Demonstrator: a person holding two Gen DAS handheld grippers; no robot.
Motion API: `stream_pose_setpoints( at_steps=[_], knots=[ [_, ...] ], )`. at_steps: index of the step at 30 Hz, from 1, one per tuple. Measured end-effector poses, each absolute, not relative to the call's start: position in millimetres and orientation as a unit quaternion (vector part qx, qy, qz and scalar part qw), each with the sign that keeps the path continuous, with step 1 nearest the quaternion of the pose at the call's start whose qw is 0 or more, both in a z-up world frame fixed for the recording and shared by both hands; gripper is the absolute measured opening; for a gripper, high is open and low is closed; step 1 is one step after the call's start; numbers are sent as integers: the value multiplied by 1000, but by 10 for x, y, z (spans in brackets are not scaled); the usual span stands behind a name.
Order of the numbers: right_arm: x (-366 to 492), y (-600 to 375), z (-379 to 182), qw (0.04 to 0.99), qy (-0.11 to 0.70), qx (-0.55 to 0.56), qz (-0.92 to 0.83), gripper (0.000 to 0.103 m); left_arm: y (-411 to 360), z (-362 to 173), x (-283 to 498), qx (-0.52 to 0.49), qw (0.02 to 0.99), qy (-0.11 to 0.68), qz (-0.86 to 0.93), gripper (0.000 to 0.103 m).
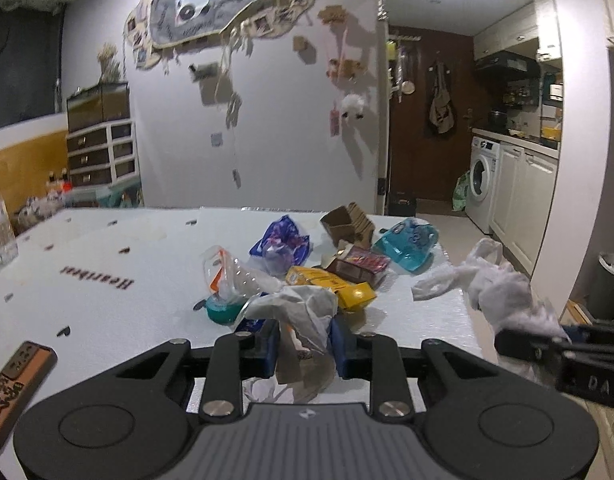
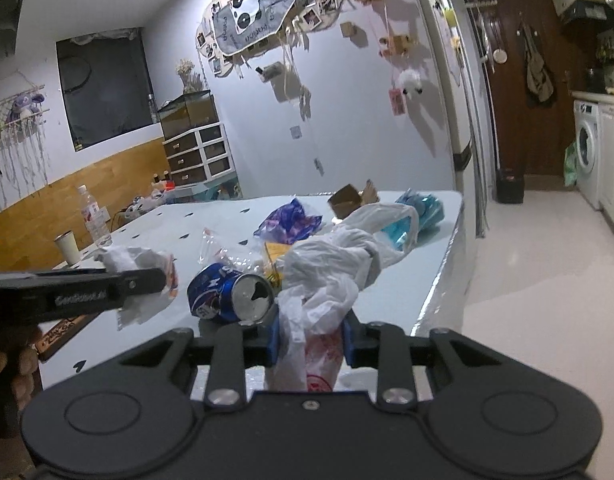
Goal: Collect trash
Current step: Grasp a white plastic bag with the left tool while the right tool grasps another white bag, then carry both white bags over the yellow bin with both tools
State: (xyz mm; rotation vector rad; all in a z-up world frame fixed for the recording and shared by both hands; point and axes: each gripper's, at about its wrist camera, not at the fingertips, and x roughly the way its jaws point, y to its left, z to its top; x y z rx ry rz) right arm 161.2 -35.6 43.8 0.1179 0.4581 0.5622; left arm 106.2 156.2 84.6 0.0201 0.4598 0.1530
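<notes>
My left gripper point(image 1: 303, 346) is shut on a crumpled white wrapper point(image 1: 303, 312) and holds it above the white table point(image 1: 127, 320); it also shows in the right wrist view point(image 2: 143, 280). My right gripper point(image 2: 311, 338) is shut on a white plastic bag point(image 2: 339, 264) that trails over the table edge; the bag shows in the left wrist view point(image 1: 495, 284). Trash lies on the table: a crushed blue can point(image 2: 231, 294), a yellow box point(image 1: 335, 284), a brown carton point(image 1: 359, 266), a clear bottle point(image 1: 235, 276), a purple wrapper point(image 1: 283, 240), a cardboard box point(image 1: 347, 224), a blue bag point(image 1: 409, 244).
A water bottle point(image 2: 93, 216) and a cup point(image 2: 69, 246) stand at the table's left. A brown coaster point(image 1: 19, 384) lies at the near left corner. A bin point(image 1: 611, 284) stands on the floor right of the table. A washing machine point(image 1: 483, 184) stands beyond.
</notes>
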Motion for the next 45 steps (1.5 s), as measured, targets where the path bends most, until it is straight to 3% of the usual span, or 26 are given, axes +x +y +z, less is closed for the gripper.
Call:
stream_pose_setpoints(
  at_steps=[25, 45],
  knots=[
    [1568, -1887, 315, 965, 231, 20, 125, 30, -96, 552, 1323, 24, 969, 241, -48, 28],
    [2471, -2765, -811, 927, 363, 66, 65, 30, -1152, -374, 2639, 26, 923, 367, -114, 28]
  ],
)
